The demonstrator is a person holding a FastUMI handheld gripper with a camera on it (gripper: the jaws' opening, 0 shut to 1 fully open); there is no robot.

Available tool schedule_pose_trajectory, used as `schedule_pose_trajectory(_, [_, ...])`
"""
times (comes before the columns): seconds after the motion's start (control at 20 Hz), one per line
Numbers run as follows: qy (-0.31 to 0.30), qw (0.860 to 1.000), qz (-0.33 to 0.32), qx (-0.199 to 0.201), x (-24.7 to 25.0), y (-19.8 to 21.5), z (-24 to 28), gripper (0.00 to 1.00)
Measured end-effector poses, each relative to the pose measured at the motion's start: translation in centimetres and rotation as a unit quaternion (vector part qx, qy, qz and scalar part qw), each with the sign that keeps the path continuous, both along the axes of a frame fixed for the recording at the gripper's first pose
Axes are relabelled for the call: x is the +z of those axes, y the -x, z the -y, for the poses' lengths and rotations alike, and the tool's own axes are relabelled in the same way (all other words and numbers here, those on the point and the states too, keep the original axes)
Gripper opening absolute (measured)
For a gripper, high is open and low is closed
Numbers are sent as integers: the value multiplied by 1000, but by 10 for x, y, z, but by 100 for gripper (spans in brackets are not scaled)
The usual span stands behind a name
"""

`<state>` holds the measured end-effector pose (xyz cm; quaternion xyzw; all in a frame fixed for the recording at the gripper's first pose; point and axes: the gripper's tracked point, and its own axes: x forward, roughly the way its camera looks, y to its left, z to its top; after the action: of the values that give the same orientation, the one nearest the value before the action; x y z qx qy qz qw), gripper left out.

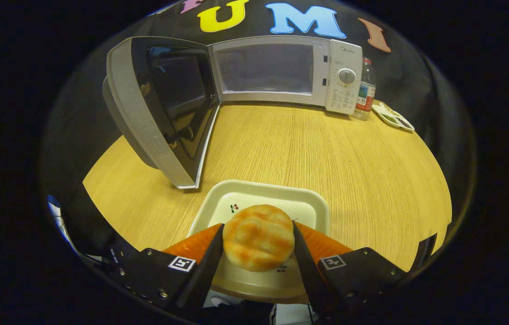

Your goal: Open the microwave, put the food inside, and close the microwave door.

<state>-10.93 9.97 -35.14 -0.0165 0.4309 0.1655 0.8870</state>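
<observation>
Right, tongs [258, 246] pinching a round flat bun [258, 243], golden with browned patches, both fingers [207, 266] pressed against its left and right sides. Bun sits between the fingers, over a cream square tray [313, 205] with small cherry prints; cannot tell if the bun is lifted off the tray or resting on it. Tray lies on the light wooden bench [372, 171], directly under and just ahead of the tongs, its near edge at the bench's near edge. Well beyond the tongs, at the far side of the bench, stands a white microwave [281, 72] with its door [164, 108] swung wide open to the left of the tongs' line; door's dark inner window faces right, its free edge reaches toward the tray and ends near the tray's far left corner, apart from it. Cavity [266, 67] visible straight ahead, looks bare inside. Control panel with a round dial [347, 76] on the microwave's right side. Just right of the microwave, touching or nearly so, an upright plastic water bottle [366, 90] with a red cap. Beyond and right of the bottle, a small white divided dish [394, 118] with dark bits in its compartments, near the bench's far right edge.
</observation>
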Motion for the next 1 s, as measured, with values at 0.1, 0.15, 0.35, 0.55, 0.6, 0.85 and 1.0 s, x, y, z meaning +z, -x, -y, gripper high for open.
schedule_pose_trajectory(0.1, [-20,1000,3,-16,4,-4,3,76])
schedule_pose_trajectory(0.15, [-33,999,8,-24,11,-8,4,70])
schedule_pose_trajectory(0.35, [-75,996,21,-47,40,-29,6,70])
schedule_pose_trajectory(0.55, [-100,992,57,-59,75,-63,9,69])
schedule_pose_trajectory(0.6, [-105,990,67,-61,84,-73,10,69])
schedule_pose_trajectory(0.85, [-135,984,98,-66,113,-114,8,69])
schedule_pose_trajectory(1.0, [-142,982,107,-65,116,-140,7,69])
